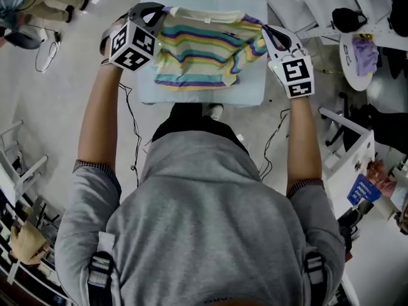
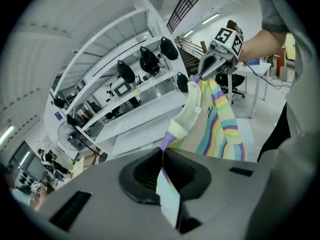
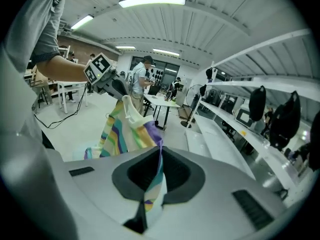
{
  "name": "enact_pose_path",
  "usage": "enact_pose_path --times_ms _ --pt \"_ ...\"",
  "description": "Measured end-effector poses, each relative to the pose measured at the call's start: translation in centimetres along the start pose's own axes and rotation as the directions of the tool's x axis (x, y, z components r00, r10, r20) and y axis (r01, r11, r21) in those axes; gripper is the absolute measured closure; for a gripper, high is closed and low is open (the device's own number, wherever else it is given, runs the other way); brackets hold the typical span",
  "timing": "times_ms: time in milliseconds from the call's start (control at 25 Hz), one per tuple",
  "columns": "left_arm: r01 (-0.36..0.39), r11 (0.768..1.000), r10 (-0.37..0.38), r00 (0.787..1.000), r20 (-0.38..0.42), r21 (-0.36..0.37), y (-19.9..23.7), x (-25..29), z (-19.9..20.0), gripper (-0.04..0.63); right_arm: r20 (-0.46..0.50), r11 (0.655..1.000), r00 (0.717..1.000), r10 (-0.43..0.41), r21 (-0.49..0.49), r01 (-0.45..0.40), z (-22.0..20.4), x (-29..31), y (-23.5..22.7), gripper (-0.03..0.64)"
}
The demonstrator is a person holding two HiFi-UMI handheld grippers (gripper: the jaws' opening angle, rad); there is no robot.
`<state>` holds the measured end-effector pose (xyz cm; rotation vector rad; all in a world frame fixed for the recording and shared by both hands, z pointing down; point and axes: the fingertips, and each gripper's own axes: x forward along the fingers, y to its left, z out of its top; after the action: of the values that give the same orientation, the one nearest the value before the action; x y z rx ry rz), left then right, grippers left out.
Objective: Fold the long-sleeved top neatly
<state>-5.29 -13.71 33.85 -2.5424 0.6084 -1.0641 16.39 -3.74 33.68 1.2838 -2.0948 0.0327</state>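
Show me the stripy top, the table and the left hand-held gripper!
stripy top [image 1: 197,53]: head view, middle of its stripes.
table [image 1: 253,91]: head view, bare near-right corner.
left hand-held gripper [image 2: 161,156]: left gripper view, between its fingertips, shut on the top.

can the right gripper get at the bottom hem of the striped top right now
Probably not yet. The right gripper has its jaws shut on a shoulder of the striped top, as does the left gripper. Nothing blocks the hem, but it would have to let go first.
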Motion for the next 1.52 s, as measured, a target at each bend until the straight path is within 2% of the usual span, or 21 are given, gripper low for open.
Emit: enact_pose_path --times_ms 320,440,600,800,960,1520 --pt "0.062 0.997 -0.064 0.997 -0.05 -0.036 3.3 9.0 -4.3 0.565 -0.067 0.999 0.998 0.019 0.041 -0.016 -2.9 9.0 -3.7 0.597" --pt "0.078 0.995 -0.082 0.995 -0.062 -0.069 3.8 11.9 -6.2 0.565 -0.097 0.999 0.995 0.026 0.029 -0.023 -4.2 12.0 -4.3 0.595" --pt "0.088 0.993 -0.095 0.991 -0.093 -0.077 4.3 16.0 -8.5 0.565 -0.138 1.0 0.99 0.027 0.005 -0.027 -6.3 15.9 -5.5 0.597" --pt "0.107 0.987 -0.122 0.985 -0.126 -0.118 4.9 20.7 -11.4 0.565 -0.178 0.999 0.983 0.036 0.019 -0.033 -9.0 20.8 -6.5 0.595" --pt "0.126 0.978 -0.151 0.977 -0.149 -0.168 5.8 24.4 -14.0 0.565 -0.206 0.999 0.978 0.038 0.034 -0.032 -10.7 24.7 -7.1 0.595" --pt "0.17 0.96 -0.224 0.944 -0.243 -0.223 5.5 34.0 -21.1 0.561 -0.307 0.998 0.951 0.039 0.049 -0.025 -17.4 35.2 -8.2 0.595"
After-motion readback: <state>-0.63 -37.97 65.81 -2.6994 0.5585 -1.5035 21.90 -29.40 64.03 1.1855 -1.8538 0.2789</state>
